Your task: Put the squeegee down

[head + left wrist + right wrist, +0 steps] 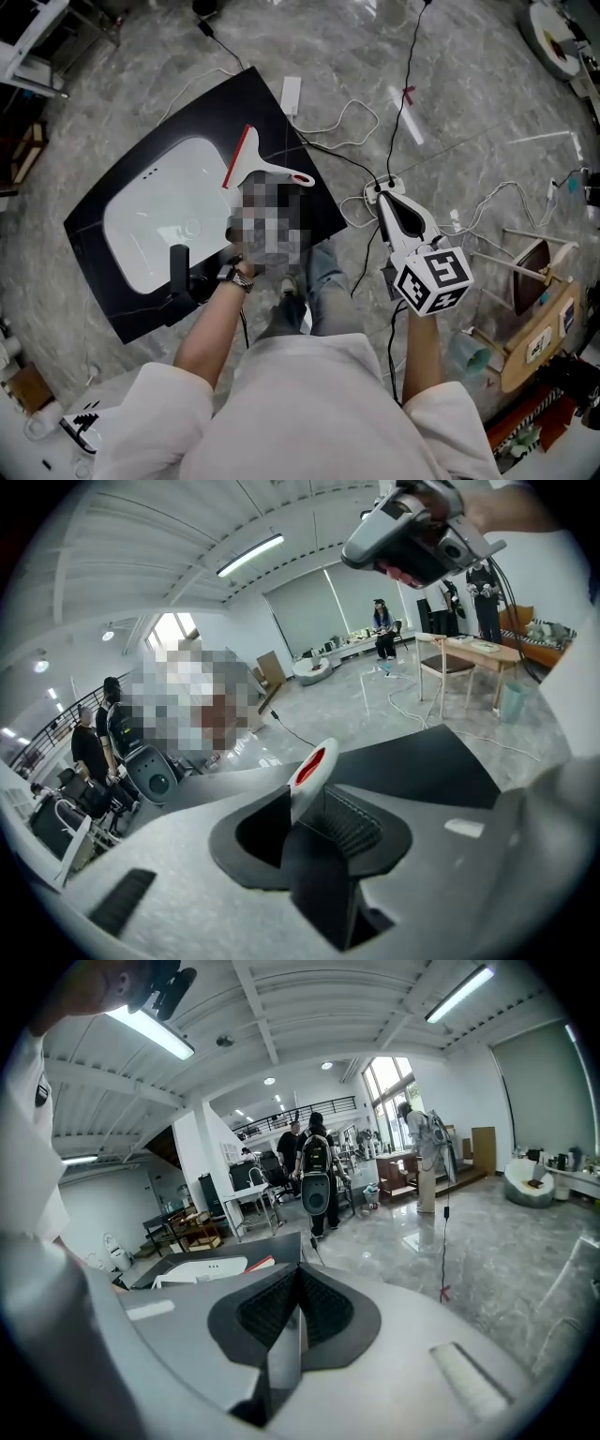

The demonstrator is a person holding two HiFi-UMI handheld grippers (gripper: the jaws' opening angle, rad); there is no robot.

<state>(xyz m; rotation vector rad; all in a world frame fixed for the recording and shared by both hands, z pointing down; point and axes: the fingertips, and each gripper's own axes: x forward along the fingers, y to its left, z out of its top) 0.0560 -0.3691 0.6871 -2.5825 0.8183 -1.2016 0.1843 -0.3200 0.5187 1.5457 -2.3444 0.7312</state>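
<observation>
Now left gripper (314, 810) jaws stand apart around the squeegee (310, 765) handle; right gripper (298, 1314) jaws together.

The squeegee (255, 169) — white body, red rubber blade along one edge, red-tipped handle — lies flat on the black counter (314, 214), blade by the right rim of the white sink (155, 225), handle pointing right toward the counter's edge

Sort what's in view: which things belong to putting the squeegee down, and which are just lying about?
Job:
squeegee
left hand-held gripper, open around it
black counter

Lying about:
white adapter
wooden chair
right hand-held gripper, shut, empty
</observation>
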